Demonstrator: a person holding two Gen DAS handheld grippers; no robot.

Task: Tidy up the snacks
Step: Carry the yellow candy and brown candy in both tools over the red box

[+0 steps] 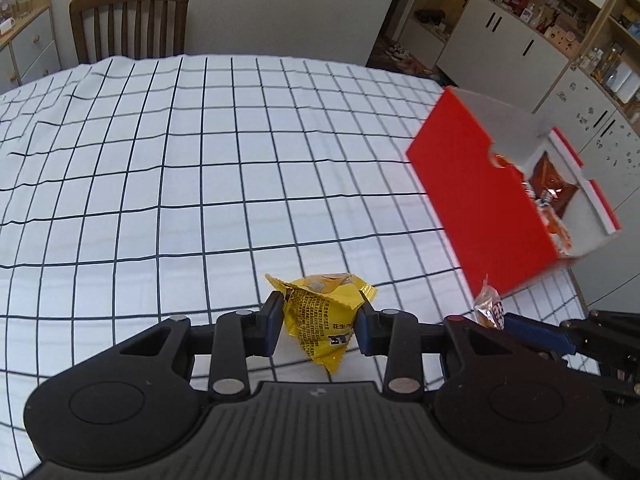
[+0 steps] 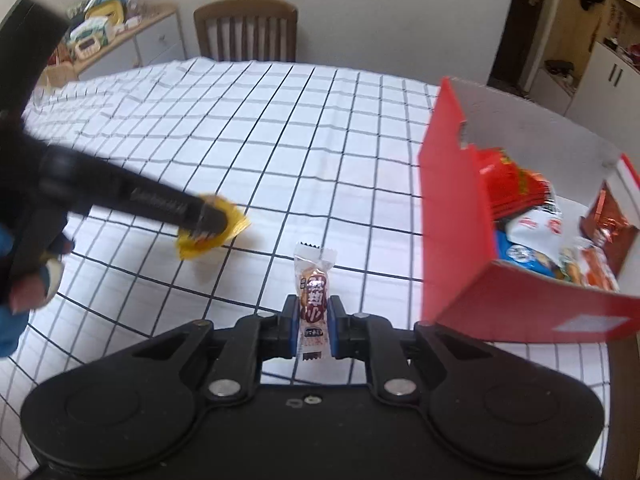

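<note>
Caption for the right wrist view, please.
Right tool grips a slim snack packet above the checked tablecloth, beside the open red box of snacks.

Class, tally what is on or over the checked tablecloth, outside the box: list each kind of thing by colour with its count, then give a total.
Yellow snack packet, held in the left hand-held gripper: 1
Clear-wrapped red-label snack, held in the right hand-held gripper: 1
Red box holding more snacks: 1
Black hand-held grippers: 2
Total: 5
</note>
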